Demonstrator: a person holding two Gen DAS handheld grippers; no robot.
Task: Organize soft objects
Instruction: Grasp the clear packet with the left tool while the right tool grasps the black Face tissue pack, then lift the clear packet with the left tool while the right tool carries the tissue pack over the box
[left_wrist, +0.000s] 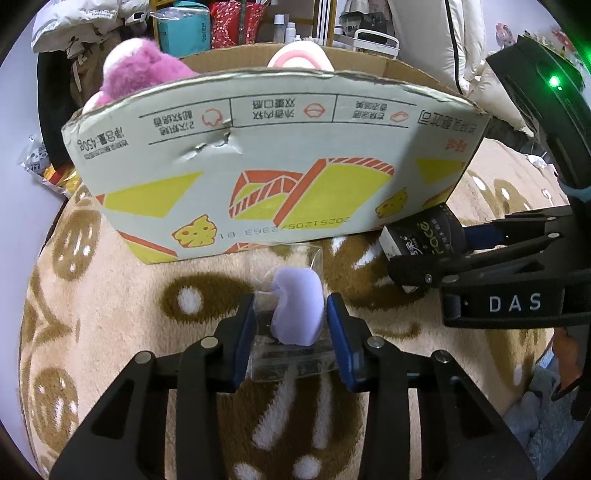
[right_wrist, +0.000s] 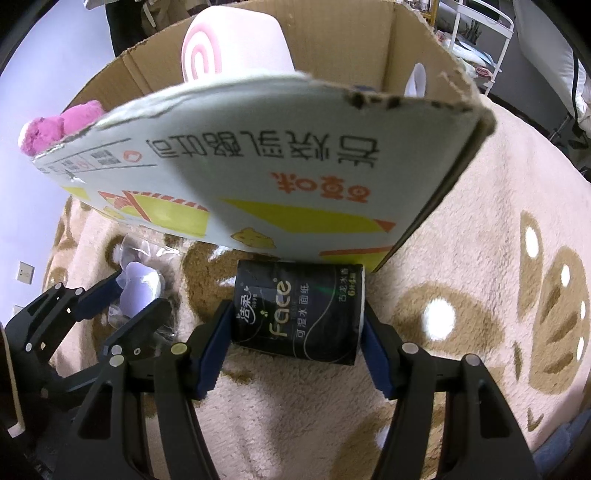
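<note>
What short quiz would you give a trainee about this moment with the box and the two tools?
1. True or false: the left tool has its pads on either side of a lilac soft piece in a clear wrapper.
2. What sits between the pads of the right tool?
A. a pink plush
B. a black tissue pack
C. a bottle
3. Fill in: the pink plush toy and the swirl-patterned cushion lie inside the ____.

Key:
1. True.
2. B, the black tissue pack, lying on the patterned rug against the box.
3. Cardboard box.
</note>
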